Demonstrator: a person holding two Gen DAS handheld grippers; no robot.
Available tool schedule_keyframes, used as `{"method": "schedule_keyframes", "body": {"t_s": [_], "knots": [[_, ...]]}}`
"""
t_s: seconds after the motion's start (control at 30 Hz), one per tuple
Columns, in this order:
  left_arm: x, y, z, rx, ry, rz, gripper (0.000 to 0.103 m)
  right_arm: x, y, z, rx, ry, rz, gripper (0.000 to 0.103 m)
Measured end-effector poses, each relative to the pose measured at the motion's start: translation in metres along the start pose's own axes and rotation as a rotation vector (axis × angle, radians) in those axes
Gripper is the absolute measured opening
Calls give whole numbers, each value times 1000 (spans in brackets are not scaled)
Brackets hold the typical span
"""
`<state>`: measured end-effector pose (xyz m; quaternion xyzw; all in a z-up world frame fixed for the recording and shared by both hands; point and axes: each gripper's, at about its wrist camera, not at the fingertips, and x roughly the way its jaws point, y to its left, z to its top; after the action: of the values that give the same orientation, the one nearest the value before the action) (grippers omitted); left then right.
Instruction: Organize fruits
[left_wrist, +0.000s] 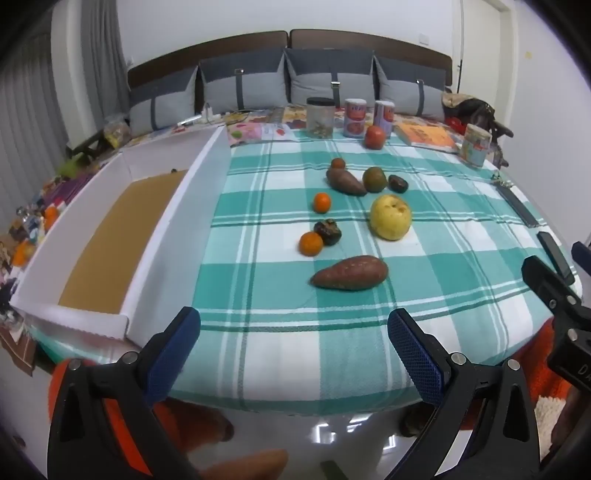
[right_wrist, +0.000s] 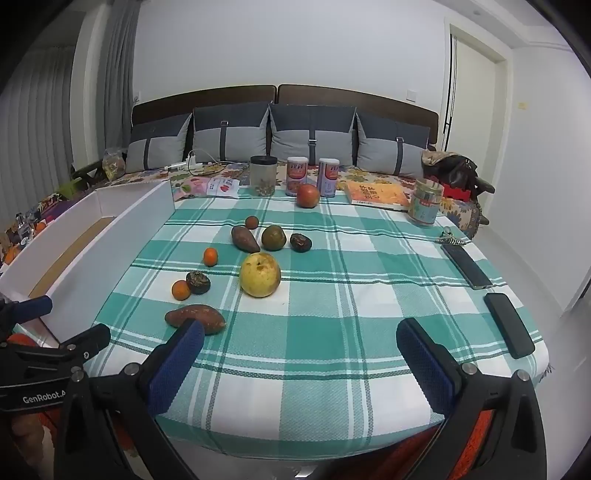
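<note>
Russet sweet potato (left_wrist: 350, 272) lies crosswise at twelve o'clock from the left gripper (left_wrist: 293, 332), nearer than the right gripper (right_wrist: 300, 345); both gape empty.

I am in a home living room. In front of me is a low table covered with a teal and white checked cloth (right_wrist: 332, 295). Behind it runs a long sofa (right_wrist: 280, 96) with a dark wooden back and four grey cushions (right_wrist: 229, 136). Grey curtains (right_wrist: 37, 122) hang on the left, a white door (right_wrist: 476, 99) stands on the right, and the walls are plain white. A book (right_wrist: 376, 195), jars (right_wrist: 263, 175) and two phones (right_wrist: 508, 325) lie on the cloth.
</note>
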<state>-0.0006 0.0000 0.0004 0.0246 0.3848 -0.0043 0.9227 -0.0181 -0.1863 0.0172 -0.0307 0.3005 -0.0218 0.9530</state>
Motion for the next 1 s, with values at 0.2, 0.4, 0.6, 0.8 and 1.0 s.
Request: {"method": "schedule_keyframes", "body": {"t_s": [0.2,0.4,0.6,0.8,1.0], "knots": [[1,0,-10,-11,-3,-6,102,-1,1,0,1,-11,0,103],[-7,-1,-3,-1,-18,-11,102,-2,4,-1,-6,-35,-6,103],[-7,-1,-2,0,-12,-16,102,-8,1,1,-1,-39,-11,103],[-8,-2,-4,-3,-15,-10,102,-11,-1,2,9,-47,-13,103],[-6,-2,-5,-2,-7,-9,102,-10,-2,2,16,-41,-15,103]]}}
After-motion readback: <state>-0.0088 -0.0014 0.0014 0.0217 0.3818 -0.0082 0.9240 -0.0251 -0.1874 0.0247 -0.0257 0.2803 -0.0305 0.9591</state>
